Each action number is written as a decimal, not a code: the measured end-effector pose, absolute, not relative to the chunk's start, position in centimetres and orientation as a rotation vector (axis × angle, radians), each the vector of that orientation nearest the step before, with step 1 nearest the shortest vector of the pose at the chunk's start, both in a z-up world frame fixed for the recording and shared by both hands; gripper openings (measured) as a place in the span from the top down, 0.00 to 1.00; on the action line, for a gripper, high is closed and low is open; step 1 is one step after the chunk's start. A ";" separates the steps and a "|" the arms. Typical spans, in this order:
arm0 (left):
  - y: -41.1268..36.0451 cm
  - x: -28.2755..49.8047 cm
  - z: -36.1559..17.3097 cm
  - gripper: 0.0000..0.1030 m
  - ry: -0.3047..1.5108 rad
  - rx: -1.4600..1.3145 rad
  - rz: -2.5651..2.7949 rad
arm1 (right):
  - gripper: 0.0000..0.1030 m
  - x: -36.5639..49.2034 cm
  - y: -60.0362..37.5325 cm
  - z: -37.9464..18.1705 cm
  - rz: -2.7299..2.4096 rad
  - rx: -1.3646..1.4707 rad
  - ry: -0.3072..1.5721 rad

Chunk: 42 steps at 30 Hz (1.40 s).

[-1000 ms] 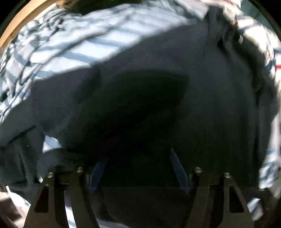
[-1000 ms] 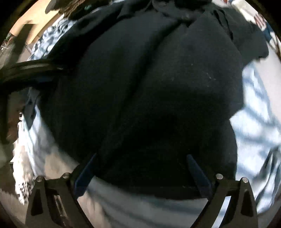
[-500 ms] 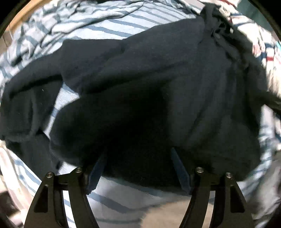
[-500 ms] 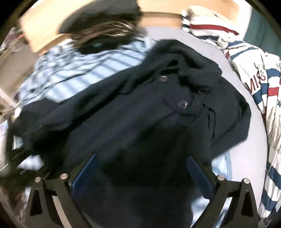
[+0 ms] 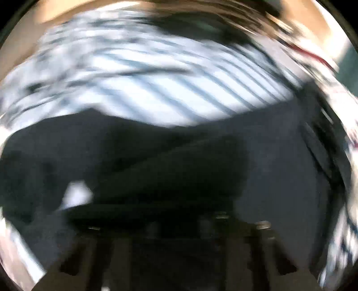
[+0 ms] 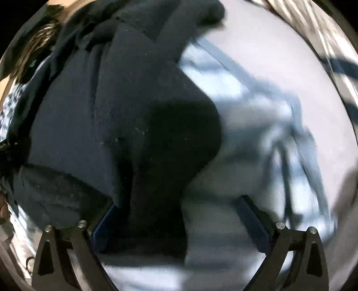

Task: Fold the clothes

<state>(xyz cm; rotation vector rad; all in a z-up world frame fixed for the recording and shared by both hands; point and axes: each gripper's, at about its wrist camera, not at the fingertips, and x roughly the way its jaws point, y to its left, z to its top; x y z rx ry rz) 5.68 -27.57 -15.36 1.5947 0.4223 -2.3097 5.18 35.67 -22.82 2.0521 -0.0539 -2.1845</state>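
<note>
A dark navy garment (image 5: 279,156) lies crumpled on a light blue striped cloth (image 5: 167,89). The left wrist view is badly blurred. In it my left gripper (image 5: 176,215) is buried under a raised fold of the navy cloth, with its jaws drawn close together on that fold. In the right wrist view the navy garment (image 6: 134,100) fills the left half. My right gripper (image 6: 179,215) points down at it and stands open. A hanging fold of the garment lies between the blue pads (image 6: 250,215), nearer the left one, and neither pad presses on it.
The striped cloth (image 6: 257,112) spreads over a pale grey surface (image 6: 257,33). A white garment with dark stripes (image 6: 335,62) sits at the far right. A dark brownish item (image 6: 38,44) lies at the upper left, and a wooden edge (image 5: 67,11) runs behind.
My left jaws have gone from wide apart to close together on the navy cloth, and that view has swung and blurred. My right gripper has dropped closer to the garment's right edge.
</note>
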 end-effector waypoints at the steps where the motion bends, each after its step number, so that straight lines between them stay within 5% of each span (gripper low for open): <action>1: -28.5 5.7 -15.7 0.97 0.476 1.602 -2.297 | 0.01 5.6 35.2 -22.8 -2.114 2.132 -0.086; 4: -30.7 5.9 -16.1 0.97 0.619 1.604 -2.265 | 0.16 5.3 34.0 -20.0 -2.102 2.058 -0.198; 11: -30.4 9.8 -12.8 0.94 1.154 1.536 -2.352 | 0.04 5.8 26.8 -11.3 -2.234 1.523 0.070; 12: -31.3 11.3 -12.6 0.88 1.216 1.517 -2.336 | 0.05 6.0 25.7 -10.6 -2.215 1.466 0.118; 14: -32.5 12.8 -12.9 0.50 1.279 1.467 -2.275 | 0.05 6.6 23.2 -11.7 -2.085 1.459 0.145; 15: -33.2 13.9 -13.0 0.20 1.310 1.438 -2.242 | 0.05 6.8 22.1 -12.3 -2.021 1.450 0.159; 16: -33.2 15.0 -12.8 0.17 1.328 1.412 -2.218 | 0.05 7.0 20.8 -13.4 -1.974 1.440 0.199; 24: -29.8 13.7 -17.6 0.21 1.375 1.656 -2.086 | 0.02 13.1 11.7 -20.4 -1.775 1.282 0.896; 26: -29.1 13.2 -17.6 0.36 1.285 1.639 -2.082 | 0.05 13.7 11.2 -22.2 -1.822 1.247 1.035; 27: -28.9 13.0 -17.6 0.62 1.243 1.632 -2.081 | 0.10 13.5 11.5 -22.3 -1.842 1.253 0.990; 28: -29.0 12.8 -17.4 0.76 1.224 1.631 -2.085 | 0.16 13.3 11.9 -22.3 -1.860 1.260 0.940; 29: -29.5 12.9 -17.2 0.81 1.255 1.618 -2.091 | 0.35 12.3 12.7 -21.6 -1.892 1.314 0.840; 30: -30.4 13.5 -16.9 0.85 1.313 1.573 -2.092 | 0.53 11.4 13.6 -20.9 -1.922 1.368 0.736; 35: -33.2 15.2 -12.4 0.94 1.293 1.390 -2.218 | 0.56 7.2 17.4 -16.1 -1.940 1.470 0.171; 42: -32.5 13.0 -8.6 0.94 1.218 1.374 -2.344 | 0.60 1.1 15.1 -15.8 -2.181 1.425 0.426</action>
